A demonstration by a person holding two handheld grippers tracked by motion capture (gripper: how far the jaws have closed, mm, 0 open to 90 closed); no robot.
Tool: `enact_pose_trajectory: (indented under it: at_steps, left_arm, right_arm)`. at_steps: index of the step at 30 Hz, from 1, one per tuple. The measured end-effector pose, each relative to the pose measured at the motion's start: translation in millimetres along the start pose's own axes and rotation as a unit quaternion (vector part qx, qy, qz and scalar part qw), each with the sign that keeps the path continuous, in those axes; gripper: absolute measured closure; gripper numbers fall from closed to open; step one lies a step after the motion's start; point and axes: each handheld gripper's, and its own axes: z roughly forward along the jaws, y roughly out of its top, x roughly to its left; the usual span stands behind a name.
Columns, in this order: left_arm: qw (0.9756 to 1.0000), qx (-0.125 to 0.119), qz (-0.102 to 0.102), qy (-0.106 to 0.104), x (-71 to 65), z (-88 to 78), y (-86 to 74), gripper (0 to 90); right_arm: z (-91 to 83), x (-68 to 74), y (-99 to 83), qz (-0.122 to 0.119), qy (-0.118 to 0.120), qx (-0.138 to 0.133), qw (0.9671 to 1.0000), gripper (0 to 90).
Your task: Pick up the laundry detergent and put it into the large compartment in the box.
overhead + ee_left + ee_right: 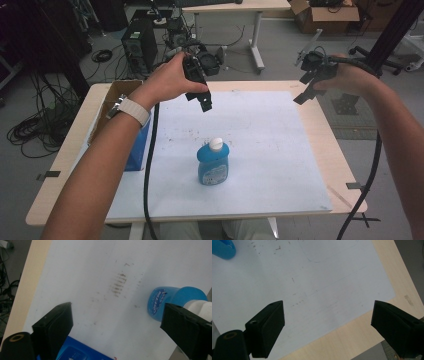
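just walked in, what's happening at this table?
A person holds a two-jaw gripper in each hand above the table. The left gripper hangs over the far middle of the white sheet, the right gripper near its far right edge. Both have jaws wide apart and hold nothing. A blue bottle with a white cap stands upright on the sheet, untouched. A blue-sided cardboard box sits at the table's left edge.

Bare forearms, a white watch strap [131,109], 2 black cabled grippers.
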Motion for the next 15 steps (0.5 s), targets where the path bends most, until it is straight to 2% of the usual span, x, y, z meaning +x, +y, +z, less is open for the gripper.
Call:
enact_pose_trajectory:
  at_steps: [4, 8, 15]
  left_arm:
    - [1.0, -0.005, 0.001, -0.001, -1.9, -1.5, -0.8, 6.8]
    - [0.9999, -0.01, 0.002, 0.002, -9.5, -5.3, -1.0, 6.2]
    - [0.9998, -0.018, 0.0, -0.002, -20.2, -16.1, -3.3, 4.9]
  right_arm:
    - [-3.8, 0.9, -0.6, 0.001, -0.004, -0.008, 1.0, 9.7]
    - [-4.0, 1.8, -3.4, 0.007, -0.007, 0.0, 1.0, 8.2]
    - [-4.5, 4.2, -5.5, 0.012, -0.006, -0.007, 0.9999, 7.3]
